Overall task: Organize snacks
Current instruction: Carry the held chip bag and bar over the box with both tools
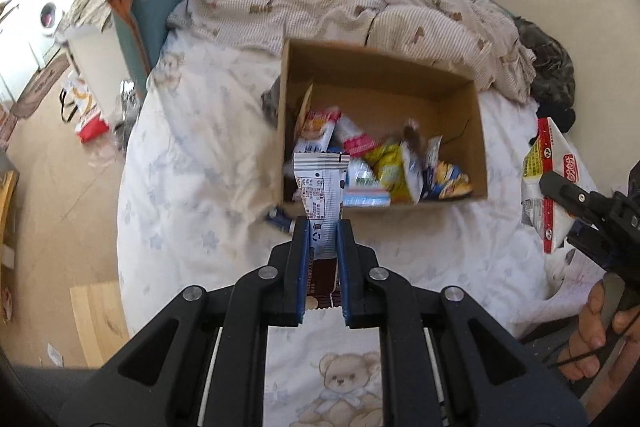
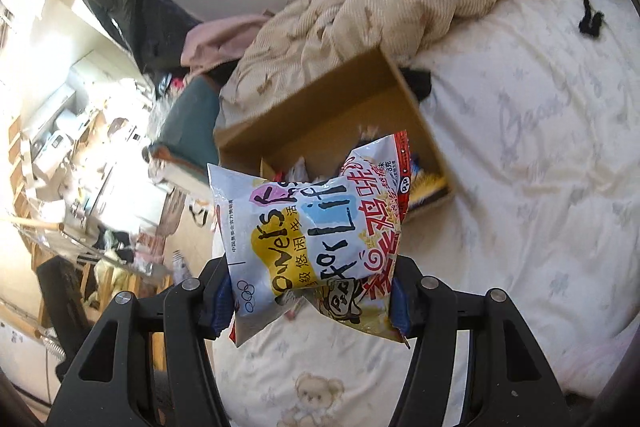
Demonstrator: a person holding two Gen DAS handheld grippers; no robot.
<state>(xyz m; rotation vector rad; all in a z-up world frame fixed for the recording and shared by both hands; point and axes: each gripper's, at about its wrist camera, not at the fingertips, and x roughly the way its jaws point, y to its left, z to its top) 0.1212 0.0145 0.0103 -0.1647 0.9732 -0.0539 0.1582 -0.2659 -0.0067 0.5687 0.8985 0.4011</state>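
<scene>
matt cardboard box (image 1: 478, 131), glossy plastic snack bag (image 2: 316, 227)

A bedroom: rumpled quilt (image 1: 360, 7) on bed (image 1: 200, 155) (teddy-print sheet).

We see a slim white-and-blue snack packet (image 1: 320, 187) upright at six o'clock of the open cardboard box (image 1: 460, 83), where mixed snacks (image 1: 384, 163) pile; a puffy printed bag (image 2: 316, 227) hangs at three.

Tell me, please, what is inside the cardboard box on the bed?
The cardboard box holds a loose pile of snack packets at its near end; the far end shows bare floor. Whatever lies beneath the pile is covered.
</scene>
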